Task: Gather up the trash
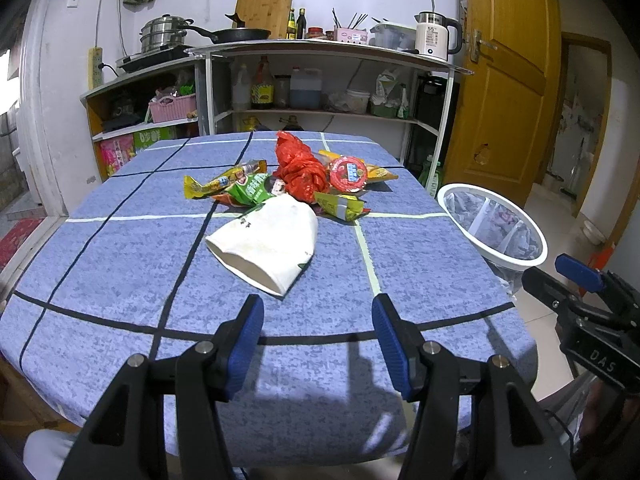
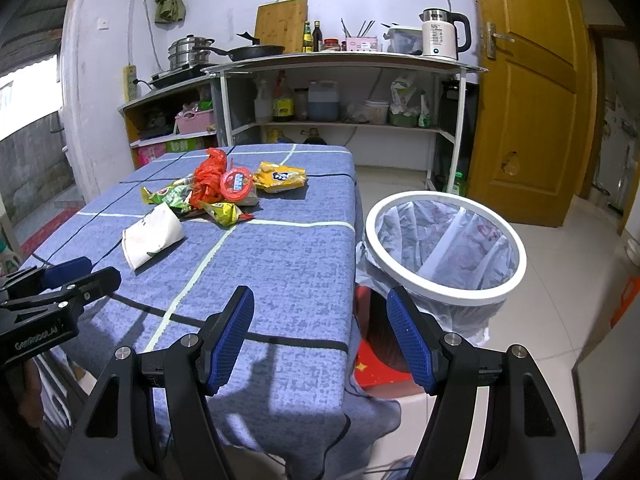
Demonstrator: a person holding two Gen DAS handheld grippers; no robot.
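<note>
A pile of trash lies mid-table on the blue checked cloth (image 1: 120, 264): a flattened white paper cup (image 1: 266, 242) nearest, a crumpled red plastic bag (image 1: 300, 172), a red-lidded round tub (image 1: 348, 174), green and yellow snack wrappers (image 1: 240, 184). A white-rimmed bin with a clear liner (image 2: 444, 246) stands on the floor right of the table. My left gripper (image 1: 318, 312) is open and empty, just short of the cup. My right gripper (image 2: 320, 304) is open and empty over the table's right edge, beside the bin. The cup (image 2: 152, 234) and red bag (image 2: 206, 178) also show in the right wrist view.
A yellow snack packet (image 2: 280, 178) lies at the pile's far right. Kitchen shelves with pans, bottles and a kettle (image 1: 434, 36) stand behind the table. A wooden door (image 2: 528, 92) is at the right. A red stool (image 2: 384, 364) sits under the table edge.
</note>
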